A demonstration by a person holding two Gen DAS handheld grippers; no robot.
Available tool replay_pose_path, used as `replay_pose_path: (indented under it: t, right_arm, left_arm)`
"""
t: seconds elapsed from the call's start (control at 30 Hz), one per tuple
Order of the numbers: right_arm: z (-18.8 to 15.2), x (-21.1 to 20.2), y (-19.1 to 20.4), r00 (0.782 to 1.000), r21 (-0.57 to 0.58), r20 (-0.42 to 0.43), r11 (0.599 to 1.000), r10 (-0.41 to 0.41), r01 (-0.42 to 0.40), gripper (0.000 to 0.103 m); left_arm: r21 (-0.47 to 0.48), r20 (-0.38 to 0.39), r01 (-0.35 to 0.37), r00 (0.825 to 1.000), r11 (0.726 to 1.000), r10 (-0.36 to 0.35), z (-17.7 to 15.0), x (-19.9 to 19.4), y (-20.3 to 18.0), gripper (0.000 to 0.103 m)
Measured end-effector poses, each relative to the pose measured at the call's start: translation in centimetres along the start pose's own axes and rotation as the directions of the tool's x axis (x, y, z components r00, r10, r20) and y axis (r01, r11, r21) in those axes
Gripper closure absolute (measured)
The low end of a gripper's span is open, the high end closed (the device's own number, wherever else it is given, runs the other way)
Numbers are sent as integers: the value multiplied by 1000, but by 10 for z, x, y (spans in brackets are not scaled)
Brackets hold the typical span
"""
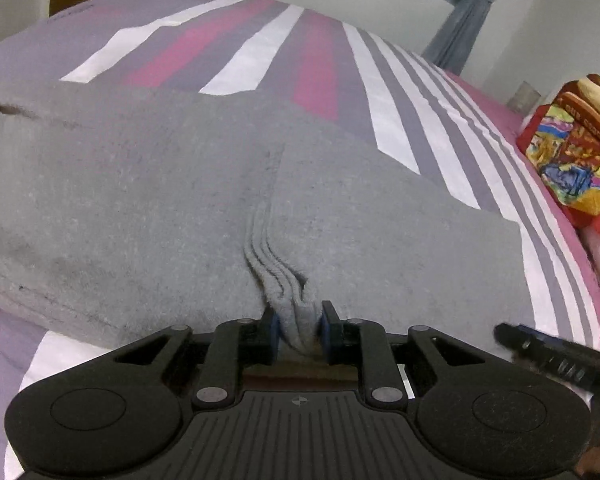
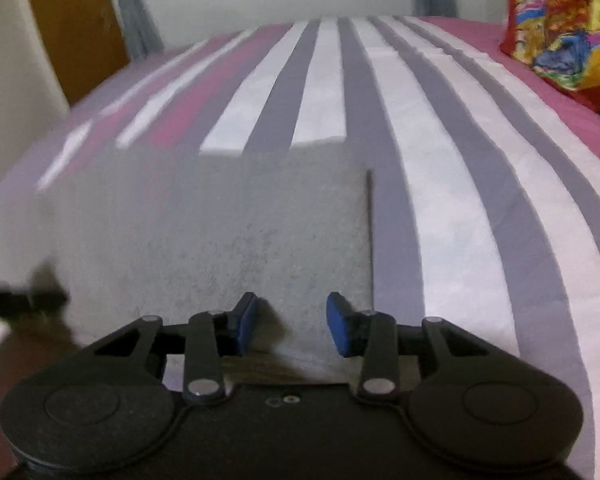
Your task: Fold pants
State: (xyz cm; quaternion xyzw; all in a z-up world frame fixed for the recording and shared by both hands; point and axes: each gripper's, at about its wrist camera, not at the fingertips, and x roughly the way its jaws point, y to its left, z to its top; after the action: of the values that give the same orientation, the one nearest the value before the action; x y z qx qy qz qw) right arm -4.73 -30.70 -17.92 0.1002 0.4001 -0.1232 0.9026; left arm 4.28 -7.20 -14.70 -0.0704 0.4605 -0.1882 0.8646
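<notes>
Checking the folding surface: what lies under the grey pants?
The grey pants lie on a striped bedsheet, pink, white and grey, showing around them. What sits directly beneath the fabric is covered.

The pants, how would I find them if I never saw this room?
Look at the big bed with pink, white and grey stripes. The pants lie flat on it near the front, their near edge pinched in the left gripper. They are plain fuzzy grey with no stripes, unlike the sheet, and not colourful like the bundle beside them.
</notes>
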Motion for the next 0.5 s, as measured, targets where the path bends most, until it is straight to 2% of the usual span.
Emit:
replay_pose_path:
  t: [0.1,0.17,0.2,0.23,0.33,0.37,0.5]
  right_arm:
    - [7,-9,3,1000,5,25,1000,17,-17,63]
    - [13,-14,9,998,4,59,1000,19,-19,63]
    - [15,-12,12,998,-4,61,1000,21,-21,61]
    - [16,-6,17,998,-15,50,1000,26,-25,61]
    - [12,18,27,999,-75,-22,997,25,-26,59]
    - [8,20,32,1000,-117,-6,993,7,-8,59]
    - [11,18,28,1000,-87,-14,996,13,-14,59]
  left_arm:
    - [-15,36,33,999,999,-32,7,-18,7,81]
    - [-2,51,9,999,1000,-9,11,-20,8,63]
    - [4,39,-26,999,1000,26,8,-15,11,61]
    - [21,4,-64,998,998,64,5,-6,15,60]
    - [19,10,-41,999,999,41,2,-4,22,58]
    - [9,6,-36,999,999,36,2,-7,24,57]
    - [-48,17,-39,999,998,40,2,-23,35,57]
